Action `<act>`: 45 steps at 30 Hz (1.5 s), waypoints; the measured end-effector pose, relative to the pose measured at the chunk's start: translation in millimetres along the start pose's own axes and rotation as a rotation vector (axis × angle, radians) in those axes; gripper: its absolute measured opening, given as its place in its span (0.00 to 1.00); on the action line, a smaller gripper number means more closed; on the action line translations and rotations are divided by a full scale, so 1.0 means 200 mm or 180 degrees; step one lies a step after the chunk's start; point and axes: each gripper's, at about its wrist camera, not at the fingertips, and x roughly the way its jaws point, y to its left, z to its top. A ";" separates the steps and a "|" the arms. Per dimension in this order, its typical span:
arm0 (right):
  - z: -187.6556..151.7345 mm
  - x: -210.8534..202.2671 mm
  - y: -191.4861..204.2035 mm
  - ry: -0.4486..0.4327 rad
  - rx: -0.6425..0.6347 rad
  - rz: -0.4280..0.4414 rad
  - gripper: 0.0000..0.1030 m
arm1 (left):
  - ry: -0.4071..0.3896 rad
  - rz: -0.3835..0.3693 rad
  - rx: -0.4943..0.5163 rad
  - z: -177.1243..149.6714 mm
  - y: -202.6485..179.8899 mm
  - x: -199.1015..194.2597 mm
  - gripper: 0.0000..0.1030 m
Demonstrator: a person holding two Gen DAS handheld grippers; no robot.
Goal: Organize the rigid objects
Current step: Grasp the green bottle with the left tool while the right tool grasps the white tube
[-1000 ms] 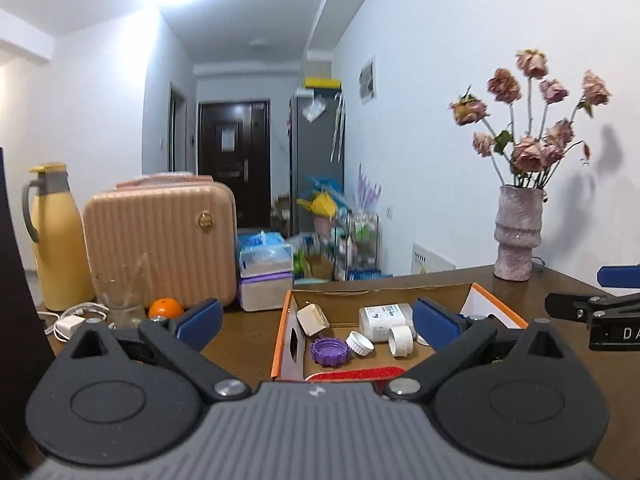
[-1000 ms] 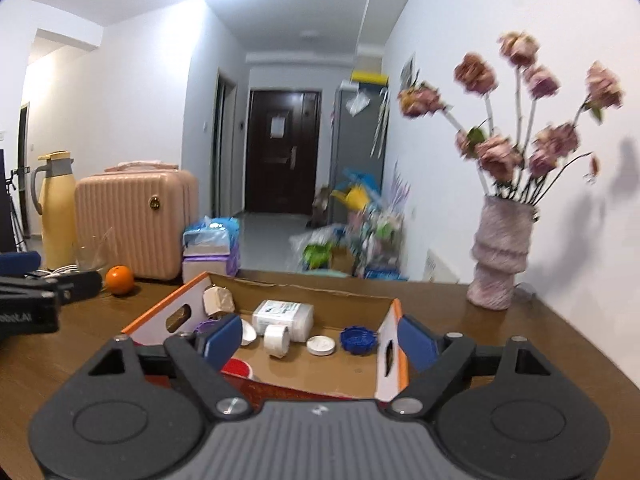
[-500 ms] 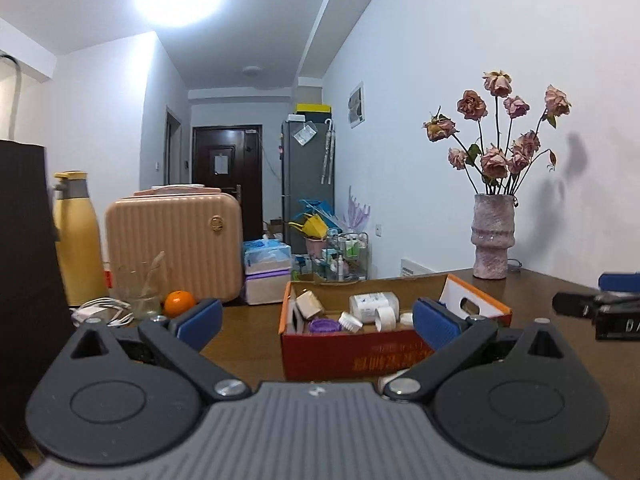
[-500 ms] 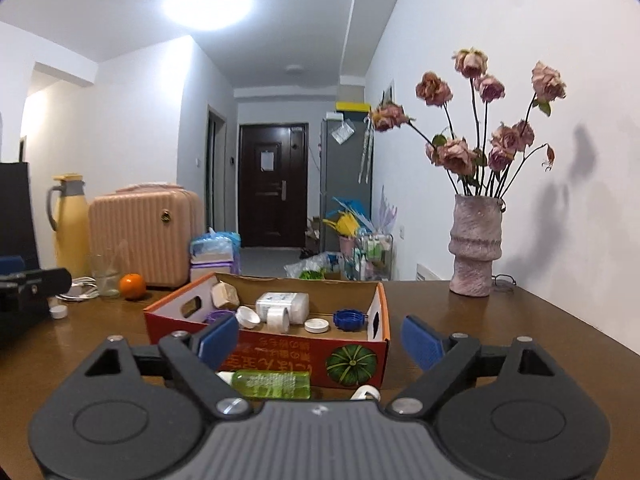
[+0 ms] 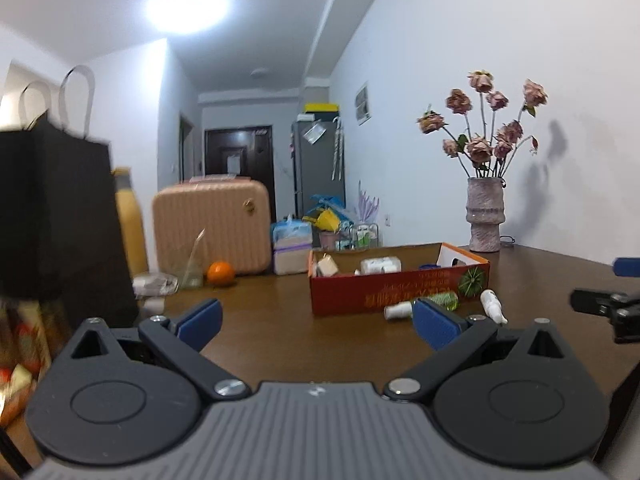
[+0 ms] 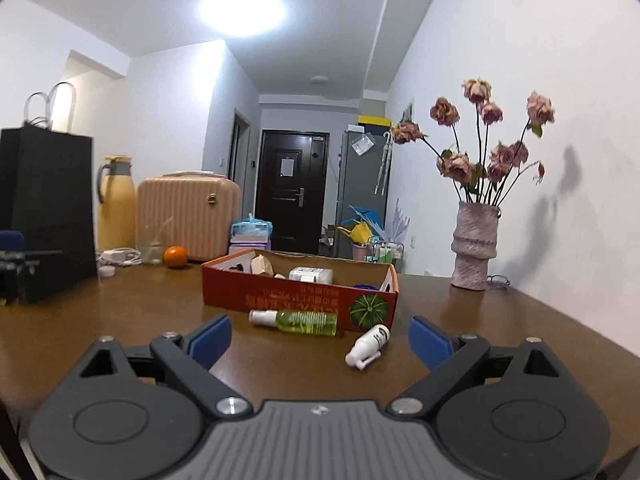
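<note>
On the brown table (image 6: 120, 320), in front of the red cardboard box (image 6: 300, 300), a green spray bottle (image 6: 296, 321) and a small white bottle (image 6: 368, 346) lie on their sides. The right gripper (image 6: 318, 340) hangs spread wide and empty, the white bottle between and just beyond its fingertips. The left gripper (image 5: 316, 320) is likewise spread and empty, both bottles well ahead near its right finger (image 5: 436, 326).

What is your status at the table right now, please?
Left claw open, empty; right claw open, empty. Green bottle and white bottle lying on table outside red box. Nothing between right claw and bottles.
</note>
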 end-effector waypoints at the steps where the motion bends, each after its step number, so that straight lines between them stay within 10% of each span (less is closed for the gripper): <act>1: -0.02 -0.05 0.01 -0.0056 0.0028 0.0006 0.98 | 0.0050 0.0004 -0.0070 -0.02 0.02 -0.02 1.00; 22: -0.03 0.23 -0.17 0.0121 0.0238 -0.0215 0.92 | 0.0287 -0.0204 0.0136 0.00 -0.09 0.34 1.00; 30: 0.11 0.68 -0.35 0.0478 0.0277 -0.0021 0.86 | 0.0579 -0.1119 0.0677 0.13 -0.23 0.92 0.99; 35: 0.06 1.06 -0.40 0.1041 0.0254 0.0059 0.80 | 0.0951 -0.1350 0.0911 0.12 -0.36 1.35 0.72; 45: -0.04 1.40 -0.43 0.1425 0.0367 0.0185 0.61 | 0.1298 -0.1975 0.0940 0.03 -0.55 1.82 0.71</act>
